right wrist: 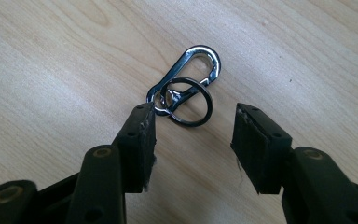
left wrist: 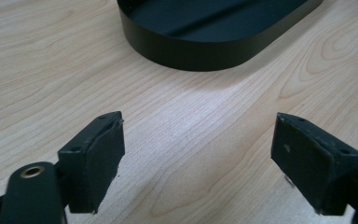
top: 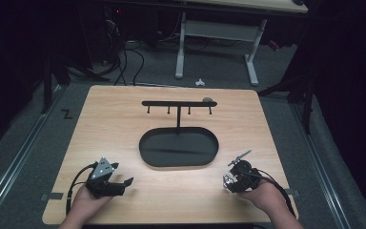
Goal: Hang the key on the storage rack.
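Clip: polished metal carabiner, dark round ring attached, flat on woodgrain table.
Right gripper: jaws apart, nothing gripped.
Left gripper: jaws apart, nothing between.

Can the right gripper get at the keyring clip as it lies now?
Probably yes. The right gripper is open just short of the clip, which lies flat on the table, with nothing between them.

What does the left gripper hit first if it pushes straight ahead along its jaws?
Probably the black oval tray: the left gripper, jaws open and empty, faces its curved side wall, with bare table between. If it's angled downward, it may meet the wood first; depth is unclear.
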